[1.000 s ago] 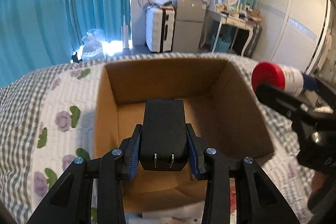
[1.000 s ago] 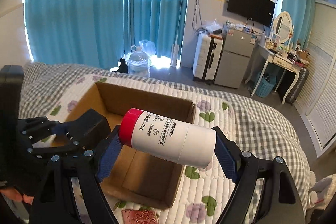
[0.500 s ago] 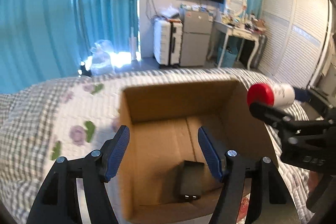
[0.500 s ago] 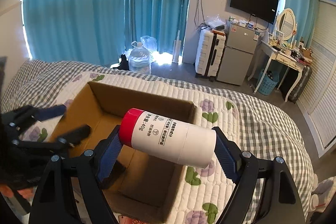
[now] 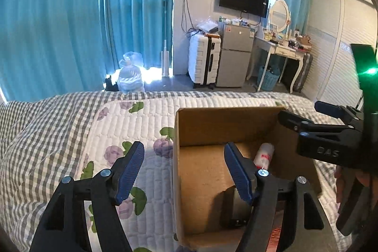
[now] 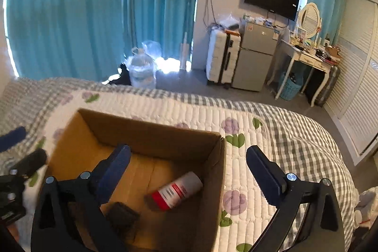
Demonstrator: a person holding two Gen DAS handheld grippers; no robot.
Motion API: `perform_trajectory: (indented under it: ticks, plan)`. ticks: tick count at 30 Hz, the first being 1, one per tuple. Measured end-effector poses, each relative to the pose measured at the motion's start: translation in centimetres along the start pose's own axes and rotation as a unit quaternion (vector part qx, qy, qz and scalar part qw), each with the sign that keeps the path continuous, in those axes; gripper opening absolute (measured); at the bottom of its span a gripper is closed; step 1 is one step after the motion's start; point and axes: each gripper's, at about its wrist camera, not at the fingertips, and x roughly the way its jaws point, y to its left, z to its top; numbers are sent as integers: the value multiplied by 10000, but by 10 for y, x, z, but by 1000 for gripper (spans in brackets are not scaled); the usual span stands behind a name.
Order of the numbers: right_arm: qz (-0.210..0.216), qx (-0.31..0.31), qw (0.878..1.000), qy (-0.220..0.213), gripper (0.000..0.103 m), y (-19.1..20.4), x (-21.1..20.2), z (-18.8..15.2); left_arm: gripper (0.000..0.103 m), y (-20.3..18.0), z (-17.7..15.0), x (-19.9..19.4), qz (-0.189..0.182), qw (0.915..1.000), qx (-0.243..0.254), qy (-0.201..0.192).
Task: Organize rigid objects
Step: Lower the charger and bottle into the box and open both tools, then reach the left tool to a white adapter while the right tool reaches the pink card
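Cardboard box [image 6: 151, 134] on a quilted bed, two items lying inside it, both grippers empty above.

Brown and open-topped, the box sits on the flowered white quilt [image 5: 132, 124], with a grey checked blanket [image 5: 35, 129] around it. On the box floor lies a white tube with a red cap [image 6: 177, 190], on its side near the right-hand wall, cap end towards the camera in the right wrist view. Just left of it, nearer the camera, lies a black adapter [image 6: 122, 216], partly hidden behind a finger. The right gripper [image 6: 189, 171] hangs over the box's right wall, its jaws opening wide with nothing pinched between the blue pads. The left gripper [image 5: 184, 169] straddles the box's left wall, jaws also opening and holding nothing; one finger is over the quilt, the other over the box.
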Motion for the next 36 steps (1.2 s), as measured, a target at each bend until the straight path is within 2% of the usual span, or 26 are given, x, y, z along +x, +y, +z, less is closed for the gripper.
perform_trajectory:
  ticks: [6, 9, 13, 17, 21, 25, 28, 31, 36]
  plan:
    - [-132, -63, 9993, -339, 101, -2, -82, 9, 73, -8, 10, -65, 0, 9997, -5, -239]
    - [-78, -50, 9991, -423, 103, -1, -131, 5, 76, -11, 7, -106, -151, 9995, -60, -273]
    - [-152, -265, 9986, -431, 103, 4, -182, -17, 77, -13, -6, -145, -111, 9993, 32, -366]
    - [-165, -373, 9983, -411, 103, 11, -205, -47, 77, -14, -32, -162, -211, 9994, 50, -286]
    - [-98, -424, 9989, -199, 103, 16, -201, -83, 77, -17, -61, -151, -251, 9997, 53, -33]
    - [27, -406, 9992, -1, 103, 18, -176, -112, 77, -23, -92, -120, -224, 9993, 41, 287]
    - [126, -489, 9984, 247, 103, 22, -143, -128, 77, -24, -115, -90, -140, 9989, -129, 433]
    - [95, -624, 9971, 437, 103, 24, -109, -145, 77, -18, -142, -56, -113, 9967, -212, 773]
    - [286, -680, 9916, 1062, 103, 29, -50, -186, 77, -6, -177, -25, 83, 9934, -164, 1128]
